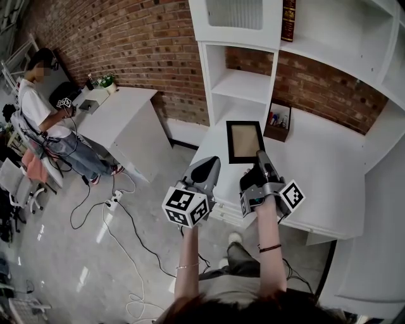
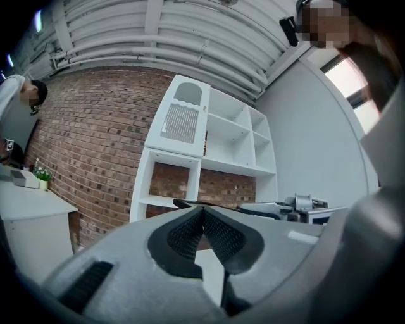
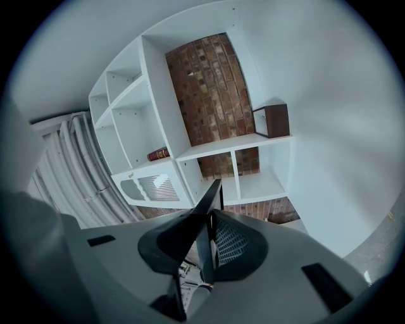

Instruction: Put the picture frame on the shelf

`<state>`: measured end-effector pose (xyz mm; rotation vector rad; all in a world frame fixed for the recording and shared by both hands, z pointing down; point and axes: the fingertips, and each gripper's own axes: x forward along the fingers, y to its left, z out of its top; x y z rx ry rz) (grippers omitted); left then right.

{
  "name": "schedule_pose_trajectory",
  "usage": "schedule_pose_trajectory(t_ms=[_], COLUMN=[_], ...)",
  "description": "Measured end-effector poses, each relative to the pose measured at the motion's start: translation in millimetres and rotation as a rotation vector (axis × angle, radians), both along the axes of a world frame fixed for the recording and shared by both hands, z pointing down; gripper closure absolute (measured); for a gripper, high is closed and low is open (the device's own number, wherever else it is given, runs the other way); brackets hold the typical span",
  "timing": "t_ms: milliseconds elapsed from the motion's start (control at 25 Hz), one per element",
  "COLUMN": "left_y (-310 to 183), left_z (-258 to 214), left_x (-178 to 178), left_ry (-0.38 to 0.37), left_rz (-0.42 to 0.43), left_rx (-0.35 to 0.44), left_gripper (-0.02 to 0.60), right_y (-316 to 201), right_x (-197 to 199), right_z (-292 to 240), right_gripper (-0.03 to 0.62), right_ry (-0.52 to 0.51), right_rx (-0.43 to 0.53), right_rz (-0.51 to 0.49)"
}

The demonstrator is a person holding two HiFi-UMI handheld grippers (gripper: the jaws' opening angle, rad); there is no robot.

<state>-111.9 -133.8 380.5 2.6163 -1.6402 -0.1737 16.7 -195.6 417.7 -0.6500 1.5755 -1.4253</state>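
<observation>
My right claw (image 1: pixel 260 159) was clamped on the picture frame (image 1: pixel 245 140), its two pads pressed against the black moulding at the corner nearest me, the jaws parted only as far as the frame's edge (image 3: pixel 212 195) was thick. From that grip the frame reached forward and slightly to the left of the claw, its pale brown face turned upward over the white desk (image 1: pixel 329 164); I could not tell whether its far edge touched the desktop. My left claw (image 1: pixel 211 166) hung just beside the right one, on its left, with its jaws brought together (image 2: pixel 202 218) and nothing between them, the frame's near edge just ahead of its tip. Straight ahead of both claws, and rising above them, stood the white shelf (image 1: pixel 204 69) with its open compartments. A small brown box (image 1: pixel 277 124) sat on the desk ahead of the right claw, just right of the frame, and a dark red book (image 1: pixel 288 19) stood higher up in the shelf.
</observation>
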Motion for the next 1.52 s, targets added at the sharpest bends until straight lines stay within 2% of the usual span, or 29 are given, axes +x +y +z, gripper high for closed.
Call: schedule_pose_trajectory(t_ms=[840,1520], left_y=[-105,-151], left_z=[-6,-10], left_x=[-9,-16], left_ry=[0.009,0.029], left_rz=[-0.025,-0.082], left_rx=[-0.017,-0.042], left_gripper=[0.571,0.571], right_y=[-113,-164], right_x=[-12,-25], right_z=[-14,-26], right_gripper=[0.521,0.52], right_ry=[0.014,0.049], right_rx=[0.002,0.025], right_rz=[-0.022,-0.067])
